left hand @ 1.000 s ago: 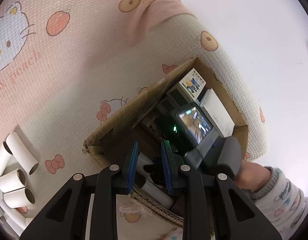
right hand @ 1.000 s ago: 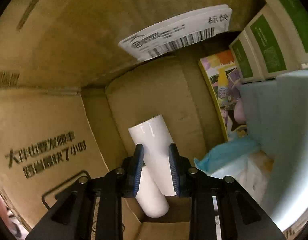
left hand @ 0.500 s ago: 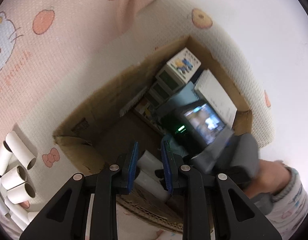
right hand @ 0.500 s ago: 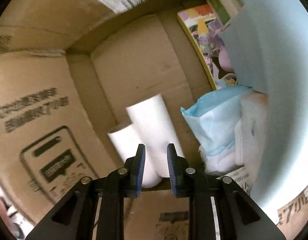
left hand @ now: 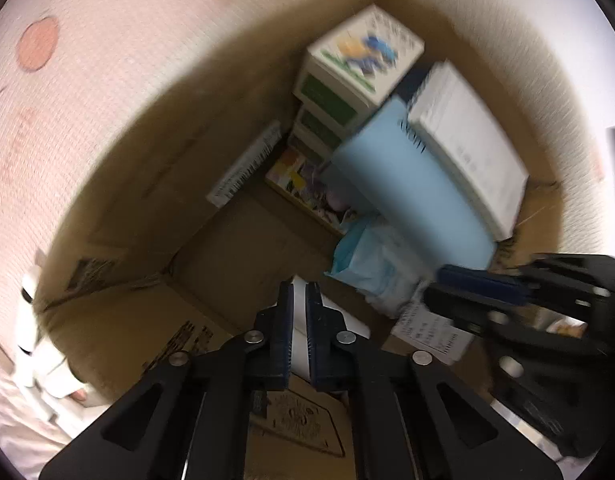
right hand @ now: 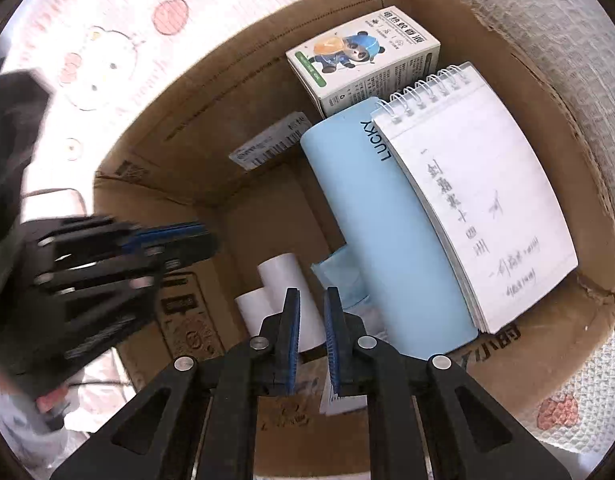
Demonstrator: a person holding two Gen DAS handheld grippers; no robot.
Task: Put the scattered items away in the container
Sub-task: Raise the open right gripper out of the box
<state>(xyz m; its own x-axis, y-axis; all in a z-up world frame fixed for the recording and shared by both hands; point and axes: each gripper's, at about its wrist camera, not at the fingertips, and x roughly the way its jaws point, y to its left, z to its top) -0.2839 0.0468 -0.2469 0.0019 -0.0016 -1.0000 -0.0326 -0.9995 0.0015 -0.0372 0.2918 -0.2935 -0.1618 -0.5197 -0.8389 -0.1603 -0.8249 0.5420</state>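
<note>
Right wrist view looks down into the cardboard box (right hand: 507, 60), which sits on a cartoon-print cloth (right hand: 87, 60). Two white tubes (right hand: 283, 300) lie on the box floor in the near corner, beside a blue packet (right hand: 339, 272); a spiral notepad (right hand: 475, 208), a light-blue pad (right hand: 387, 240) and a panda-print carton (right hand: 363, 56) lean along the far side, probably to keep floor space free. Right gripper (right hand: 310, 340) hangs above the tubes, jaws narrowly apart and holding nothing. Left gripper (left hand: 299, 336) is low over the box, jaws nearly together; whether they pinch the white tube seen between them cannot be told. More white tubes (left hand: 31, 320) wait outside on the cloth.
</note>
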